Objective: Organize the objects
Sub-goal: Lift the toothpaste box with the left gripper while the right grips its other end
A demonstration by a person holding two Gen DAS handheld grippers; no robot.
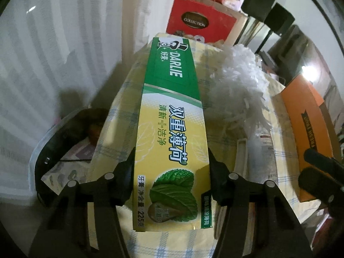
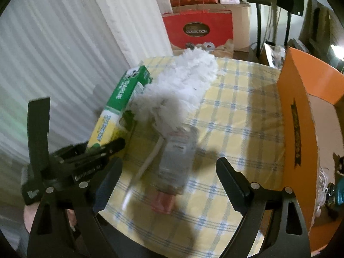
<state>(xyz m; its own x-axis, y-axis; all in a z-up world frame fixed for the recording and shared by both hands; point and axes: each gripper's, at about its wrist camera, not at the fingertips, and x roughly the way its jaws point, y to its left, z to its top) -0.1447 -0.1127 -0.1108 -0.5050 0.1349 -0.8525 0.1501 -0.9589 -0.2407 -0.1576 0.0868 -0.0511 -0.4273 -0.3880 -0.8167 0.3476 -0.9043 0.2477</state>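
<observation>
My left gripper (image 1: 172,167) clasping toothpaste box (image 1: 172,116) at frame centre, pads touching its sides. My right gripper (image 2: 169,185) gaping over bottle (image 2: 178,161), lower centre, beside duster (image 2: 185,81).

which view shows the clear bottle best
The right wrist view: the clear bottle lies whole, if blurred, on the checked cloth. The left wrist view shows only a sliver of it under the white duster.

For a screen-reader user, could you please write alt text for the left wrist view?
The left claw straddles a green and yellow toothpaste box on a yellow checked tablecloth. A white fluffy duster lies beside it, with an orange box further right.
</observation>
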